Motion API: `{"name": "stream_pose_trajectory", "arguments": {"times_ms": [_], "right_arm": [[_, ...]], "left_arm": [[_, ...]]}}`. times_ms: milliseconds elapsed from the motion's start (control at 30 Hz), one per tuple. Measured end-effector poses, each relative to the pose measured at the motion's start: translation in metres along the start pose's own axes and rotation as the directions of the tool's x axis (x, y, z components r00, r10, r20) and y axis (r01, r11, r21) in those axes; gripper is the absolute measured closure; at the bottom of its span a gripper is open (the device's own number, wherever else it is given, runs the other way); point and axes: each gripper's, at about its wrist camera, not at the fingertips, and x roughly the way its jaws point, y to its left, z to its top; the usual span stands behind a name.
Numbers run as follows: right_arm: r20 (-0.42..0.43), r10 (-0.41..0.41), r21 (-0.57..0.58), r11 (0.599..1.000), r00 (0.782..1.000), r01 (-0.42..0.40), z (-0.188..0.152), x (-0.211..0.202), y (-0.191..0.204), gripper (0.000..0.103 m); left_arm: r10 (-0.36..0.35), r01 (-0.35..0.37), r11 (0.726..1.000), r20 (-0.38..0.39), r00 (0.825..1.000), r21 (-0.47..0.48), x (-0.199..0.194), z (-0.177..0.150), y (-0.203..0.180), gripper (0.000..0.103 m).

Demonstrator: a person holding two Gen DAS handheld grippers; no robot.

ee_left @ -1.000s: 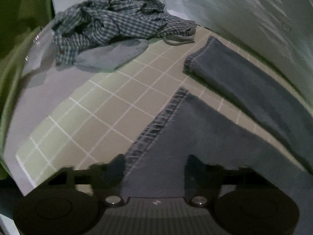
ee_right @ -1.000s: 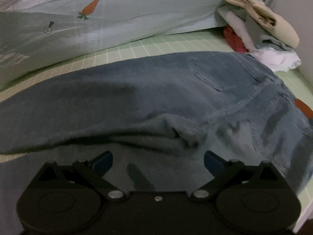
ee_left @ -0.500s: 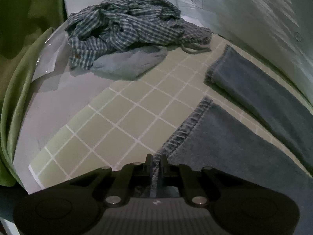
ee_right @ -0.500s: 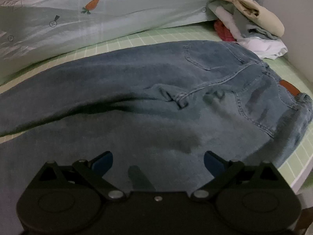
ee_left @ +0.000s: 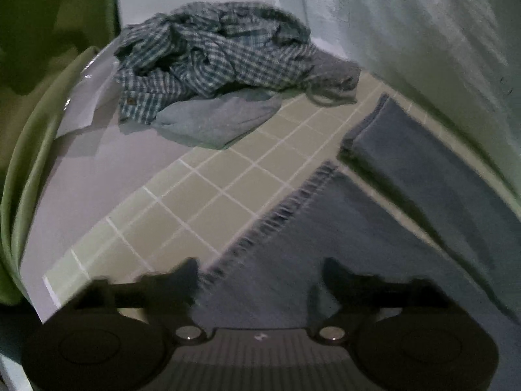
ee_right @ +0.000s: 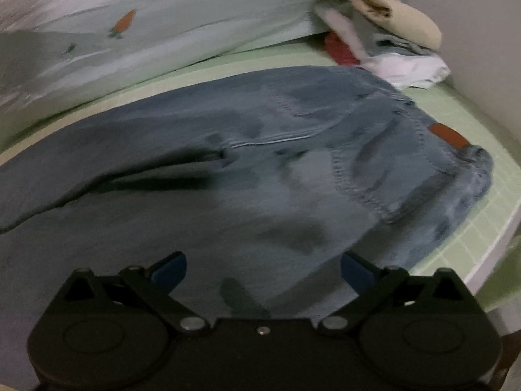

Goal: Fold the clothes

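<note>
Left claw (ee_left: 260,277) released hem, now apart; right claw (ee_right: 263,270) apart; jeans (ee_right: 260,150) flat, waistband rightward.

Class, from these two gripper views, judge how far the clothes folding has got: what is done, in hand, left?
Done: a folded stack sits at the bed's far corner. In hand: the jeans lie spread flat, unfolded; the left gripper is open over a leg hem, the right gripper open too. Left: folding the jeans, then the crumpled plaid shirt.
</note>
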Motion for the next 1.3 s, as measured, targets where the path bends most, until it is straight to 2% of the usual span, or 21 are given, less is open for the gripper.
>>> {"name": "stream_pose_trajectory", "arguments": {"times_ms": [233,500,600,700,800,900,1300], "right_arm": [[-0.007,-0.033,0.038,0.999,0.999,0.033,0.021,0.013,-0.047,0.001],[0.011,-0.136,0.062,0.989,0.991,0.135,0.030,0.029,-0.109,0.001],[-0.037,-0.179,0.070,0.981,0.983,0.181,0.025,0.039,-0.123,0.001],[-0.080,-0.170,0.097,0.979,0.982,0.177,0.019,0.045,-0.135,0.001],[-0.111,-0.116,0.165,0.977,0.987,0.133,0.017,0.051,-0.146,0.001],[-0.105,-0.095,0.180,0.977,0.990,0.113,0.019,0.054,-0.144,0.001],[-0.111,-0.130,0.157,0.977,0.985,0.146,0.017,0.059,-0.119,0.000]], "left_arm": [[-0.004,0.002,0.999,-0.048,0.999,-0.039,-0.029,-0.044,-0.045,0.015],[-0.002,0.005,0.999,-0.094,0.996,0.034,-0.045,-0.093,-0.093,0.014],[0.001,0.004,0.999,-0.113,0.994,0.042,-0.050,-0.106,-0.099,0.013],[0.000,0.006,0.999,-0.137,0.991,0.047,-0.051,-0.116,-0.100,0.013],[-0.014,0.014,1.000,-0.167,0.986,-0.005,-0.050,-0.119,-0.097,0.013],[-0.043,0.039,0.999,-0.161,0.986,-0.028,-0.053,-0.117,-0.092,0.013],[-0.018,0.001,0.992,-0.136,0.991,-0.126,-0.035,-0.090,-0.048,0.013]]}}
